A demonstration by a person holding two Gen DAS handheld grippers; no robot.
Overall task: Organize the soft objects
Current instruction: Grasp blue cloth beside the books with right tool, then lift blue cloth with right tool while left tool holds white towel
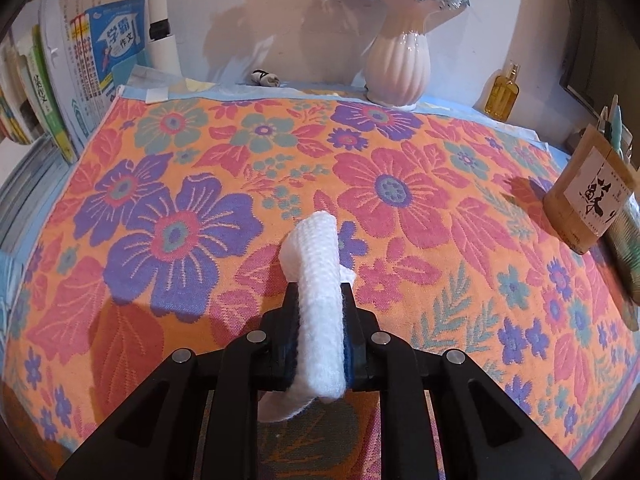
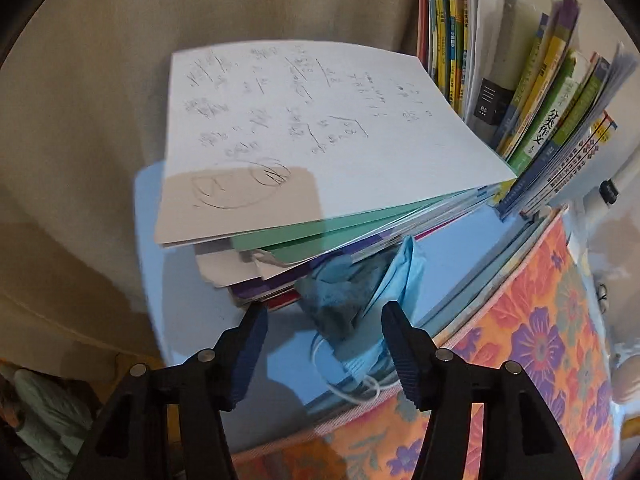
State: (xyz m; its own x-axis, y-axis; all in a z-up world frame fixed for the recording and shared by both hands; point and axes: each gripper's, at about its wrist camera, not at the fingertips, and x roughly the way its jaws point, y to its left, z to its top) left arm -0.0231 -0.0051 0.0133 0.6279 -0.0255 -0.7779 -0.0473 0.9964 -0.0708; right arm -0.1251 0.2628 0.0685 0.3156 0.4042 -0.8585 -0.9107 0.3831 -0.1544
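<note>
the white knitted cloth [image 1: 320,280] is clamped between the left gripper [image 1: 319,296] fingers, lifted above the floral towel [image 1: 440,208] on the counter. carrying step, i judge. beside that towel, the right gripper [image 2: 324,316] fingers stand apart around a blue face mask [image 2: 360,288]; closing there comes next.

Left hand-held gripper [image 1: 320,300] clamps white knitted cloth [image 1: 318,280]

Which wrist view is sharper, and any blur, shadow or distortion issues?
Left wrist: sharper, floral towel crisp; fisheye bends its edges; the pink vase casts a soft shadow on the wall. Right wrist: motion-smeared, the handwriting on the paper stack blurred, lower left dim, the blue face mask partly in shadow.
</note>
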